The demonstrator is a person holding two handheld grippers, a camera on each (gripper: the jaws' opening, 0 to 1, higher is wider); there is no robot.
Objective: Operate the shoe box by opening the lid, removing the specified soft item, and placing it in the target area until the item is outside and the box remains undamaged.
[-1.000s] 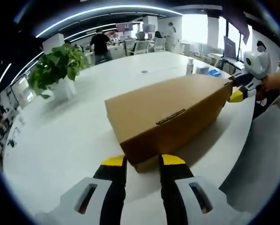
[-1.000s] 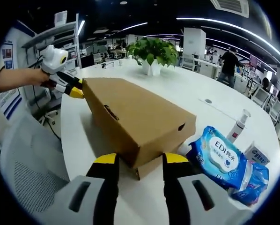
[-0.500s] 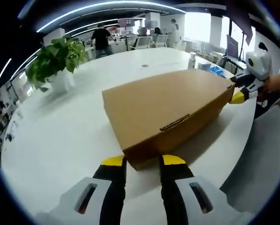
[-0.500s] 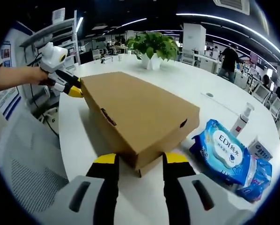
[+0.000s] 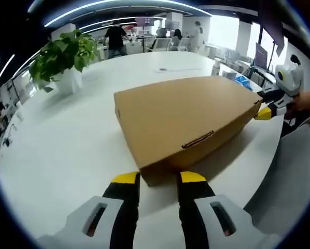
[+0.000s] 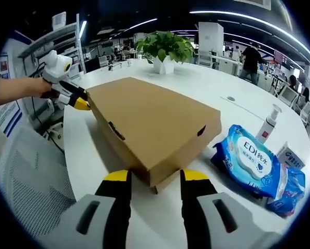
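A brown cardboard shoe box [image 5: 188,116] lies on the white table [image 5: 56,145] with its lid down. My left gripper [image 5: 159,177] is open, its yellow-tipped jaws standing either side of the box's near corner. At the opposite end, my right gripper [image 5: 264,108] meets the far corner, held by a hand. In the right gripper view the same box [image 6: 155,122] runs away from me. My right gripper [image 6: 156,175] is open around its near corner, and the left gripper [image 6: 78,101] touches the far left corner. The inside of the box is hidden.
A potted plant [image 6: 164,49] stands behind the box. A blue pack of wet wipes [image 6: 248,166], a pump bottle [image 6: 268,127] and a small carton [image 6: 292,154] lie to its right. A grey mesh chair [image 6: 30,181] sits at the table edge. People stand in the far office.
Both cameras have risen a little and tipped down, so more of the box top shows. The jaws keep the same gap at the two corners. The lid stays down.
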